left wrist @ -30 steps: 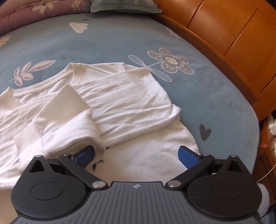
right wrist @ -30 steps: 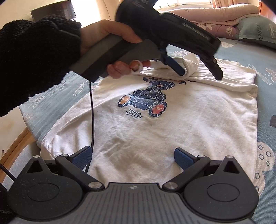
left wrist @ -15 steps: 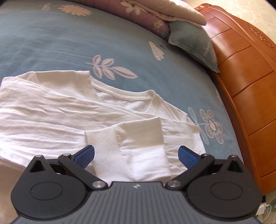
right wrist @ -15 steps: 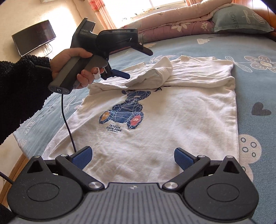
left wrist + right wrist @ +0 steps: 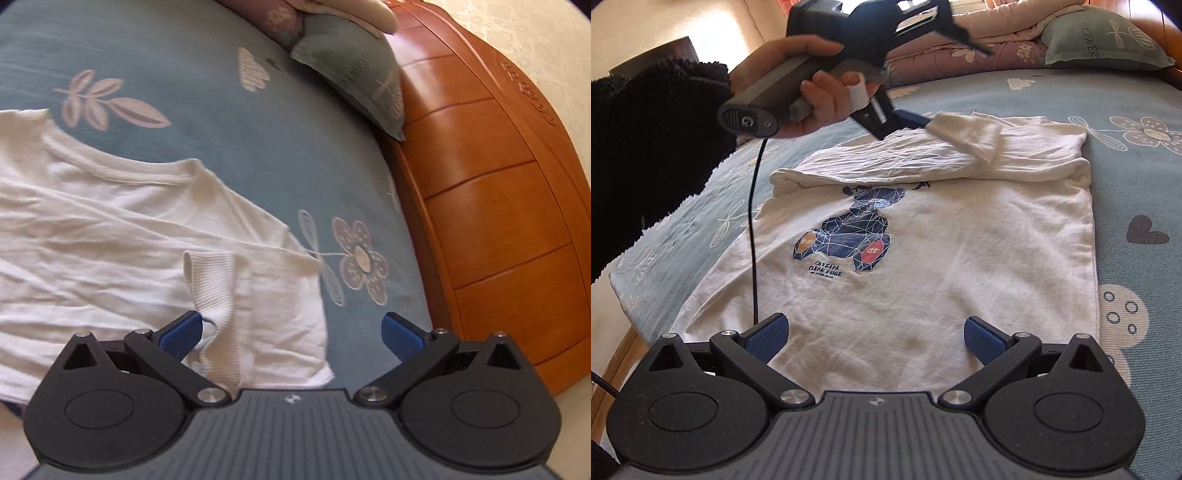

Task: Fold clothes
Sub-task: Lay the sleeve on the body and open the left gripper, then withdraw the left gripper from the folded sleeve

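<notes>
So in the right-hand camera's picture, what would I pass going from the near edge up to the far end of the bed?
right gripper → bear print on the white sweatshirt → folded sleeve → green pillow.

White sweatshirt (image 5: 923,295) with navy geometric bear print; blue floral bedspread (image 5: 221,147).

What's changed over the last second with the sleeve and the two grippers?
The left gripper has swung over the folded-in sleeve toward the headboard side; its jaws are wide open, and the ribbed cuff now lies against its left finger, ungripped. The sleeve itself has shifted across the folded top of the white shirt. The right gripper stayed open above the shirt's hem; the bear print is unchanged.
</notes>
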